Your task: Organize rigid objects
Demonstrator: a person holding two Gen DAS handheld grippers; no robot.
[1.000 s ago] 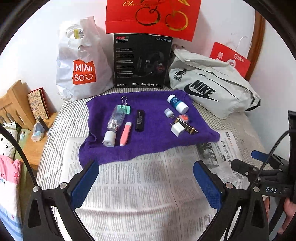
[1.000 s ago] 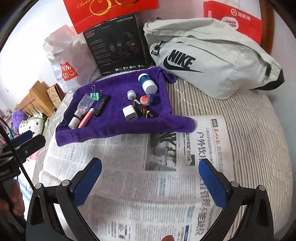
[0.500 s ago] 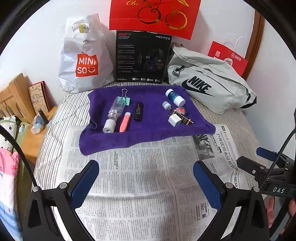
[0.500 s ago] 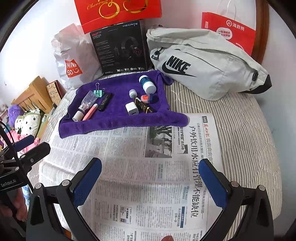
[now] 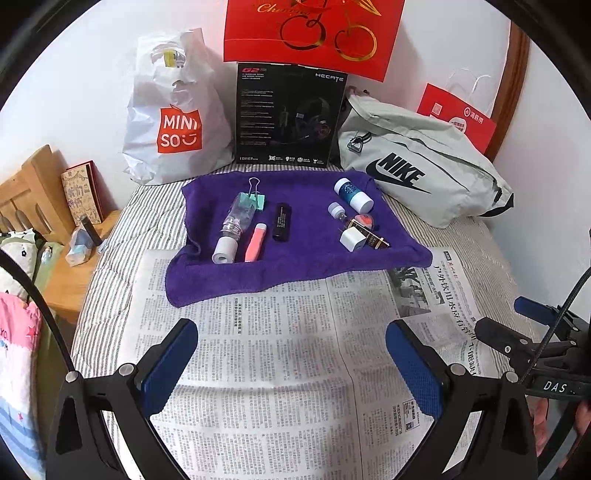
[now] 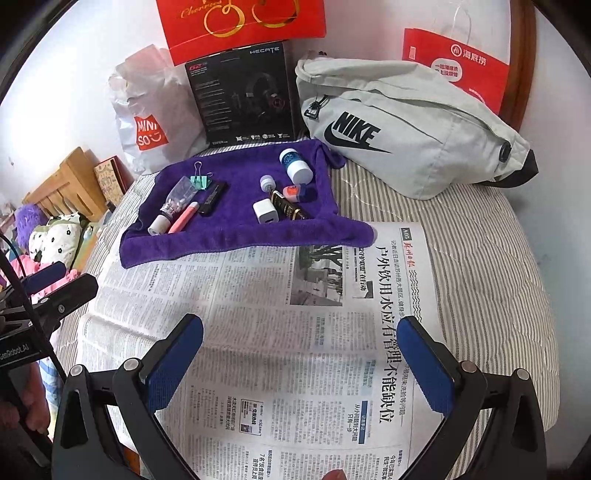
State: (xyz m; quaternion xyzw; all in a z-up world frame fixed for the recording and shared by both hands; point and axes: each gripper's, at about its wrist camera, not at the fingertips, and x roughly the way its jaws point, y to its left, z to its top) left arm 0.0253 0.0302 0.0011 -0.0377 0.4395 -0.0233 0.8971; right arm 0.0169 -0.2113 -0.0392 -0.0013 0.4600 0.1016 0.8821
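We see both tools hovering over the newspaper (image 5: 280, 362) spread on the striped bed (image 6: 480, 236), each empty: the left hand-held gripper (image 5: 291, 363) has its blue pads spread wide, and the right hand-held gripper (image 6: 301, 363) is equally wide, with nothing between its fingers. At twelve o'clock from both lies the purple towel (image 5: 295, 266), its near edge overlapping the paper, and it carries all the small rigid things. In the left wrist view, toward eleven o'clock, a clear bottle (image 5: 236, 221) lies with its white cap pointing at us, a pink tube (image 5: 255, 242) just beside it on the right, a mint binder clip (image 5: 255, 197) touching the bottle's far end, and a black stick (image 5: 282, 222) a little further right. Toward one o'clock sit a blue-and-white jar (image 5: 352, 194) on its side, a small white-capped vial (image 5: 337, 211), an orange-lidded pot (image 5: 365, 222), a white charger cube (image 5: 352, 239) and a black-and-gold tube (image 5: 371, 238) (the last two are touching, as far as we can tell). Behind the towel stand a white Miniso bag (image 5: 173, 118), a black headset box (image 5: 290, 114) with a red gift bag (image 5: 310, 33) on it, and a grey Nike bag (image 5: 421, 181) at two o'clock.
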